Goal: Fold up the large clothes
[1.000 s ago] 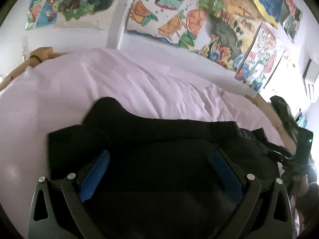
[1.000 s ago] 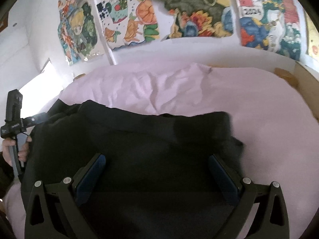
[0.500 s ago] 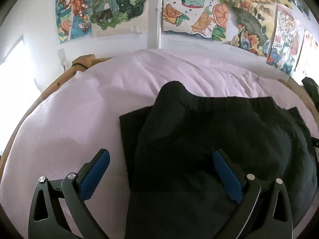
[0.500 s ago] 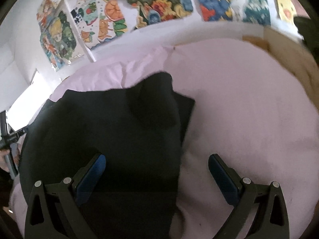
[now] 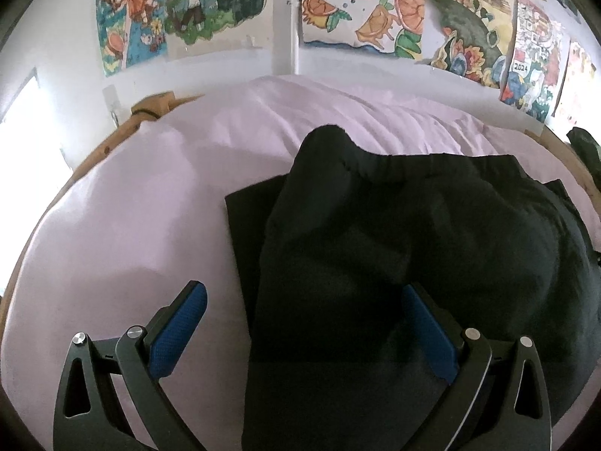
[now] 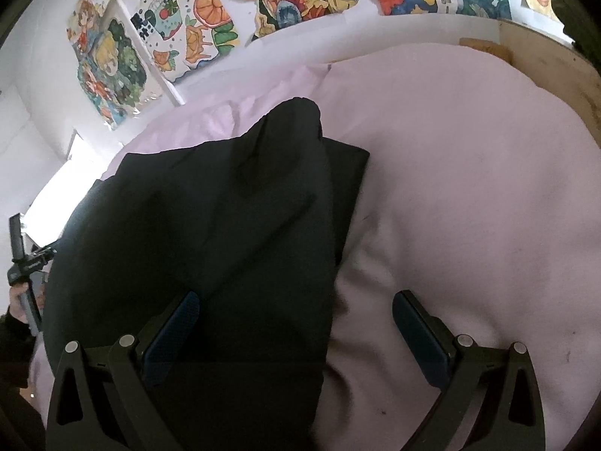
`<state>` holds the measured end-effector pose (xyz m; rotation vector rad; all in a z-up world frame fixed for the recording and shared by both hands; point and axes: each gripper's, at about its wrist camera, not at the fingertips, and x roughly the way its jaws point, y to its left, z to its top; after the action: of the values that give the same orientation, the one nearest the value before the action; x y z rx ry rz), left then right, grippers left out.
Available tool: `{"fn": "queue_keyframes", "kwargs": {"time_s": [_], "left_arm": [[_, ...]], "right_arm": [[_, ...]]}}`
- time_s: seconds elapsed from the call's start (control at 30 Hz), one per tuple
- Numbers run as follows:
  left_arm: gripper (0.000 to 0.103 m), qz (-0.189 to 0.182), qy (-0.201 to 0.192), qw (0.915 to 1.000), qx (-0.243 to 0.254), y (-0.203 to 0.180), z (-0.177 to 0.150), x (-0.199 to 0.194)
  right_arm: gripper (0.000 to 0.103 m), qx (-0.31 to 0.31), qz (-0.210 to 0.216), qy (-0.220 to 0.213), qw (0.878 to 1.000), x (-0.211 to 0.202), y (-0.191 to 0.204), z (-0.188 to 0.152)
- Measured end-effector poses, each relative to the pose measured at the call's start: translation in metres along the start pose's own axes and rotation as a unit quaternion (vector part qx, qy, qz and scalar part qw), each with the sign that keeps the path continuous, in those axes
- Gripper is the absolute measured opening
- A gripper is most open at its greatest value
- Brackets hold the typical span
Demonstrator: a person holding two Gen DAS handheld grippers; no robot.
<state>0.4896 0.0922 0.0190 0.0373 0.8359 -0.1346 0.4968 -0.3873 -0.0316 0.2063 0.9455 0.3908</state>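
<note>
Left wrist view: left tool (image 5: 304, 323), blue pads spread wide, holding nothing, over the left edge of a black garment (image 5: 413, 244) lying folded on the lilac bed sheet (image 5: 131, 225); dark cloth hides fold detail. Wooden bed frame (image 5: 112, 143) at left; posters (image 5: 180, 11) on the far wall.

Right wrist view: right tool (image 6: 296, 323), likewise spread and empty, over the garment's (image 6: 206, 233) right edge. Left tool's handle (image 6: 22, 263), gripped in a hand, partly cut off at far left.

Two close downward wrist views, sharing the black garment (image 5: 413, 244) (image 6: 225, 233).
</note>
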Motion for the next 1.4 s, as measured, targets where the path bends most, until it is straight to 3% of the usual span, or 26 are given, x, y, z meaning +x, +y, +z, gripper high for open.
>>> {"fn": "queue_keyframes", "kwargs": {"time_s": [0.07, 0.2, 0.33, 0.43, 0.67, 0.8, 1.0, 1.13, 1.23, 1.33, 1.4], "left_arm": [[0.102, -0.021, 0.01, 0.9997, -0.004, 0.008, 0.0, 0.001], [0.102, -0.11, 0.047, 0.9921, -0.039, 0.039, -0.004, 0.013], [0.102, -0.187, 0.062, 0.9786, -0.059, 0.065, -0.006, 0.024], [0.102, -0.226, 0.068, 0.9714, -0.028, 0.064, -0.007, 0.028], [0.102, -0.309, 0.111, 0.9444, 0.009, 0.05, -0.012, 0.043], [0.102, -0.321, 0.134, 0.9375, 0.008, 0.044, -0.01, 0.05], [0.098, -0.32, 0.126, 0.9389, 0.004, 0.044, -0.007, 0.051], [0.079, -0.303, 0.125, 0.945, -0.001, 0.041, -0.006, 0.048], [0.064, -0.294, 0.128, 0.947, -0.024, 0.039, -0.005, 0.051], [0.045, -0.287, 0.124, 0.9488, -0.042, 0.042, -0.003, 0.047], [0.037, -0.282, 0.115, 0.9516, -0.039, 0.041, -0.002, 0.041]], "right_arm": [[0.103, 0.006, 0.031, 0.005, 0.999, 0.001, -0.002, 0.0], [0.103, 0.04, 0.129, 0.025, 0.99, 0.006, -0.01, 0.0], [0.103, 0.05, 0.171, 0.063, 0.982, 0.022, -0.011, 0.0], [0.103, 0.055, 0.189, 0.088, 0.977, 0.033, -0.013, -0.001], [0.103, 0.045, 0.22, 0.101, 0.969, 0.041, -0.011, -0.002], [0.103, 0.019, 0.23, 0.112, 0.967, 0.042, 0.0, -0.003], [0.103, 0.038, 0.219, 0.117, 0.968, 0.039, -0.004, -0.005], [0.101, 0.04, 0.202, 0.119, 0.971, 0.039, 0.004, -0.004], [0.089, 0.047, 0.19, 0.109, 0.974, 0.037, 0.006, -0.006], [0.076, 0.052, 0.184, 0.096, 0.977, 0.031, 0.007, -0.008], [0.059, 0.053, 0.181, 0.084, 0.978, 0.023, 0.008, -0.009]]}}
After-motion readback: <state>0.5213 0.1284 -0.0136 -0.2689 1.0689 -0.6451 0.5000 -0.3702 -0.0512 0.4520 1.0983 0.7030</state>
